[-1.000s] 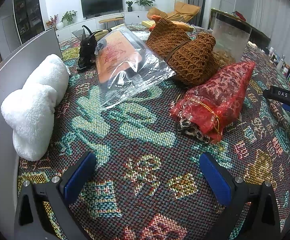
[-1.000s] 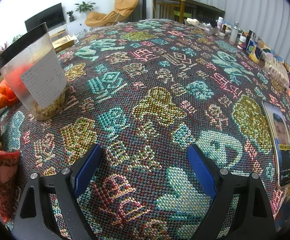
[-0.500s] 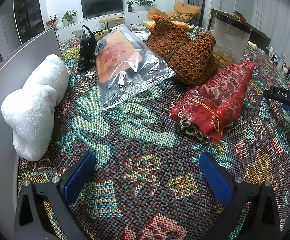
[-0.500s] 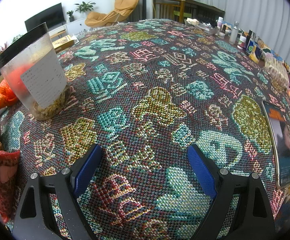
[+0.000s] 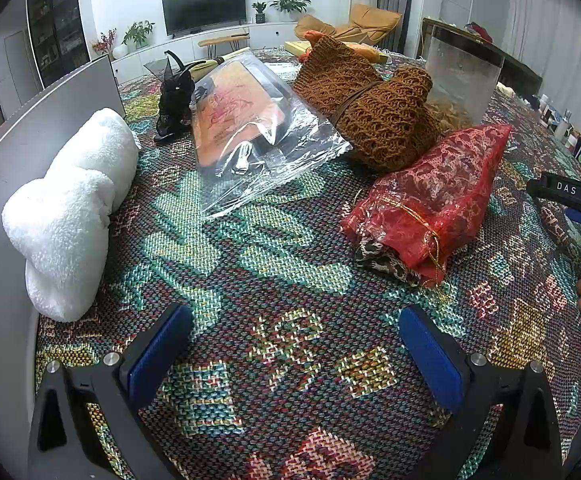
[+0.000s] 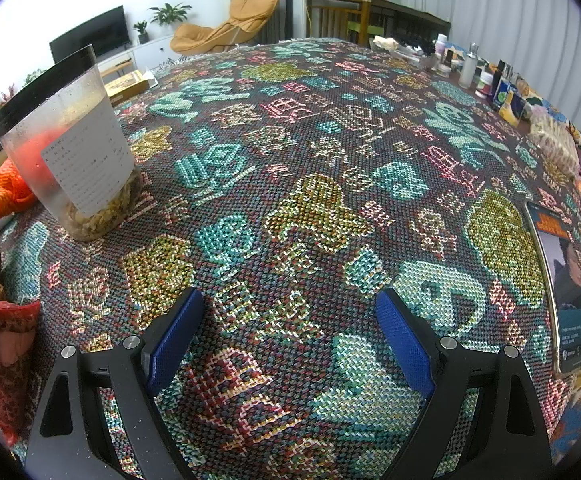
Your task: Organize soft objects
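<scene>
On the patterned cloth lie a white fluffy plush [image 5: 74, 208] against the grey panel at left, a clear plastic bag holding an orange item [image 5: 250, 128], a brown knitted piece [image 5: 374, 112], a black soft item [image 5: 176, 100] and a red mesh pouch [image 5: 434, 200] with leopard fabric poking out. My left gripper [image 5: 294, 344] hovers open over bare cloth in front of them, holding nothing. My right gripper [image 6: 290, 332] is open too, over bare cloth; the red pouch [image 6: 2, 352] shows at that view's left edge.
A clear tub with a black rim [image 6: 70, 148] stands behind the pouch. A phone [image 6: 558, 284] lies at the right. Several bottles and boxes [image 6: 486, 80] line the far right edge. A grey upright panel [image 5: 18, 152] borders the left side.
Neither gripper nor any object has moved; only the picture on the phone screen differs.
</scene>
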